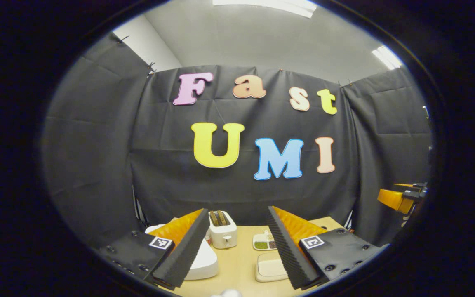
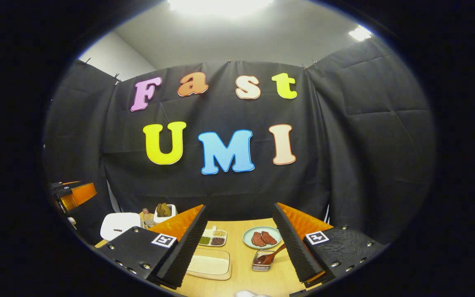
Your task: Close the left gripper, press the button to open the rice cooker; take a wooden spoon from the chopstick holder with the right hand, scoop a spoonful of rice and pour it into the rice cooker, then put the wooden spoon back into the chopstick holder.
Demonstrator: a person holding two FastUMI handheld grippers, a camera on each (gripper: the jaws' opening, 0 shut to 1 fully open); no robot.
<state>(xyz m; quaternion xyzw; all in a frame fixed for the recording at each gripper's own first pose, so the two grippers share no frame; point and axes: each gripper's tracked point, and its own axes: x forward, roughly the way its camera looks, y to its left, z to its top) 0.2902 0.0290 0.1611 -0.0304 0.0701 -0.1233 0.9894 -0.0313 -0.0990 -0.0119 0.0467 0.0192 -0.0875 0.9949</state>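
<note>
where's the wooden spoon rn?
Right gripper view, lower centre-right: the brown wooden spoon stands tilted in the small clear holder on the table, just in front of the pale green plate with red pieces.

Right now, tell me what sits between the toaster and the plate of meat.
In the right gripper view, a divided dish of beans sits between the toaster and the plate.

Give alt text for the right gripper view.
The right gripper, open and empty, hovers over a wooden table. Ahead sit a wooden spoon in a small wire holder, a plate of meat and a sectioned dish of grains.
</note>
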